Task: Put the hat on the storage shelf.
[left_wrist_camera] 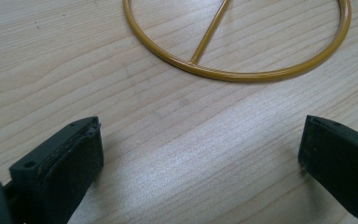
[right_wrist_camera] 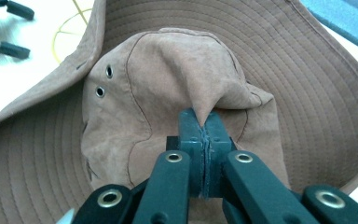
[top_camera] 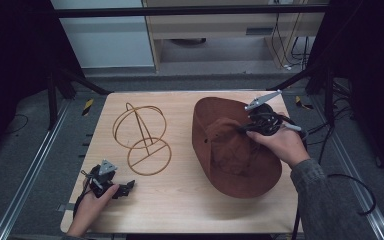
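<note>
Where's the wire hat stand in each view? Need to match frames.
High view: the wire hat stand is left of centre on the table, left of the brown hat.
Left gripper view: its round base ring lies at the top, ahead of the open left gripper.
Right gripper view: a bit of yellow wire at upper left, past the hat brim.
Shared landmark: the pale wooden table.

A brown hat (top_camera: 235, 155) is gripped at its crown by the right claw (top_camera: 243, 128), to the right of a wire stand (top_camera: 141, 137). The left claw (top_camera: 128, 187) is held low over the surface (top_camera: 180, 200), just below that stand.
</note>
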Demonstrator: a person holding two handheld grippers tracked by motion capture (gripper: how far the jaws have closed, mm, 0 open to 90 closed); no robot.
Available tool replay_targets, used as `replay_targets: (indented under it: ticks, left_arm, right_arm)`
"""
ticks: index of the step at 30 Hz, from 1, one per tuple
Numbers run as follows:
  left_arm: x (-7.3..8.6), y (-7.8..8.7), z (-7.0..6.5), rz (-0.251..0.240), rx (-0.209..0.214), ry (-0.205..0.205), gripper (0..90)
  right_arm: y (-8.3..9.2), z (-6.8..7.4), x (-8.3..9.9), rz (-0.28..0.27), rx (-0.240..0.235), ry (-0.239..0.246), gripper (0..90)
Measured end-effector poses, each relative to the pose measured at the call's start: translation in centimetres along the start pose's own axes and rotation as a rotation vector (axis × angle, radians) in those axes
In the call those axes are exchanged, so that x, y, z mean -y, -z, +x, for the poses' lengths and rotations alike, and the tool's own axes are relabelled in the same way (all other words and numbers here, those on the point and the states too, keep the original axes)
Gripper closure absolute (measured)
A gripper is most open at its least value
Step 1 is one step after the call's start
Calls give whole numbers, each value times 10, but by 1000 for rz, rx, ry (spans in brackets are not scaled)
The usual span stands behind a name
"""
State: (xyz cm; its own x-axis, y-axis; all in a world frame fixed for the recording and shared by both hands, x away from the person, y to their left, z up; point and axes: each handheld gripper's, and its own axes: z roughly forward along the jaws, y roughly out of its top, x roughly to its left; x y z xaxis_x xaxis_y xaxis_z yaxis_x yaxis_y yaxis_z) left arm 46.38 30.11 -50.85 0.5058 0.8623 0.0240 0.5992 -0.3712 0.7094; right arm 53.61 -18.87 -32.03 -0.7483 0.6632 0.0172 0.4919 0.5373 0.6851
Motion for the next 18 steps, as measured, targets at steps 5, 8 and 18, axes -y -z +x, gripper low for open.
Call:
replay_targets:
  ticks: [5,8,18]
  left_arm:
    - [0,0,0,0,0,0,0]
    - [0,0,0,0,0,0,0]
    - [0,0,0,0,0,1,0]
  right_arm:
    - [12,7,-12,-36,9,12,895]
    - [18,13,-18,-71,4,13,895]
    - [44,47,-39,-205,12,56,895]
